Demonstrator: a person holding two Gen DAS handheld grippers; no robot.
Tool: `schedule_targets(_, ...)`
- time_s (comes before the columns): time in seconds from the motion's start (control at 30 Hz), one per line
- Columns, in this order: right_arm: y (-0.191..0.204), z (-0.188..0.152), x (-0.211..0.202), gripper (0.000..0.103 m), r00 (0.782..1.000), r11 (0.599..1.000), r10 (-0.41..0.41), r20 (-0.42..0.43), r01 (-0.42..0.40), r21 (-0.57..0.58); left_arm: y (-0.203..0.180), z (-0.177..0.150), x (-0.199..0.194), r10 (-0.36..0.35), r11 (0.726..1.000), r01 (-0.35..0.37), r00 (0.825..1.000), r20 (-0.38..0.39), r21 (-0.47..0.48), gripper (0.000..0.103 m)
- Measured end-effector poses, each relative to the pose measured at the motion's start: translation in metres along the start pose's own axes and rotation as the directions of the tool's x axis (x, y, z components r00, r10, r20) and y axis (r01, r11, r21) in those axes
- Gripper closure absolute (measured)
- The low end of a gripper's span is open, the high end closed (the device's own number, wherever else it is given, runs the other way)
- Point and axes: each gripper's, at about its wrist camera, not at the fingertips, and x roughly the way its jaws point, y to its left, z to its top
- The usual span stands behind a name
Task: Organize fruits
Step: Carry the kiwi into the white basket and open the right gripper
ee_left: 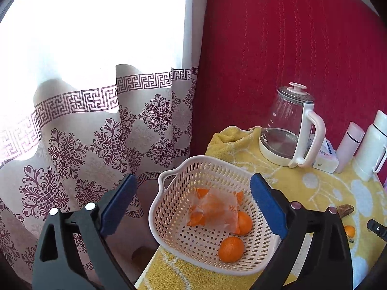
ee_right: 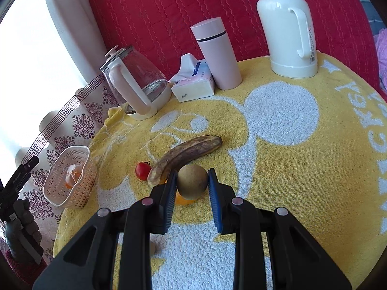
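1. Fruits lie in two groups on a tabletop (ee_right: pixel 278 169) covered by a yellow towel: some in a white perforated basket (ee_left: pixel 169 207) at the left edge, the rest loose near the middle.
2. The basket holds two bare oranges, one (ee_left: pixel 231 249) near its front wall and another (ee_left: pixel 244 222) behind it, plus a clear bag (ee_left: pixel 215 209) with orange pieces inside (how many, I cannot tell).
3. The left tongs (ee_left: pixel 193 207) stand wide open and hold nothing; the basket shows between their blue pads.
4. The right tongs (ee_right: pixel 192 191) are partly closed around a round brownish-green fruit (ee_right: pixel 192 181), both blue pads right at its sides, seemingly touching it.
5. Whether that fruit is lifted or resting I cannot tell; an orange-coloured fruit (ee_right: pixel 183 200) peeks out just beneath it.
6. A dark, overripe banana (ee_right: pixel 186 155) lies just behind the gripped fruit, its lower end beside the left pad.
7. A small red tomato (ee_right: pixel 143 171) sits just left of the banana's lower end.
8. At the back stand a glass kettle (ee_right: pixel 137 84), a tissue pack (ee_right: pixel 193 84), a pink flask (ee_right: pixel 217 53) and a white thermos jug (ee_right: pixel 287 31), against a red quilted backdrop (ee_right: pixel 157 12).
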Motion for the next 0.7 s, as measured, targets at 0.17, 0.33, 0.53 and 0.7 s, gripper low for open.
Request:
schedule_targets(0.17, 0.036, 0.000, -0.002, 0.077, 0.996, 0.996, 0.083, -0.025, -0.084, -0.043, 0.008, 0.003, -0.003, 0.001, 0.999, -0.001, 1.000, 0.005, -0.035, 0.006)
schedule_targets(0.33, 0.082, 0.002, 0.007, 0.077, 0.983, 0.982, 0.166, -0.081, -0.172, -0.077, 0.013, 0.006, -0.006, -0.013, 0.999, 0.013, 1.000, 0.006, -0.052, 0.006)
schedule_targets(0.53, 0.154, 0.004, 0.026, 0.077, 0.966, 0.957, 0.217, -0.141, -0.239, -0.163, 0.024, 0.010, -0.010, 0.002, 0.997, -0.001, 1.000, 0.017, -0.078, 0.006)
schedule_targets(0.7, 0.211, -0.002, 0.044, 0.077, 0.955, 0.932, 0.235, -0.183, -0.275, -0.237, 0.037, 0.013, -0.011, 0.013, 0.994, -0.011, 1.000, 0.017, -0.112, 0.005)
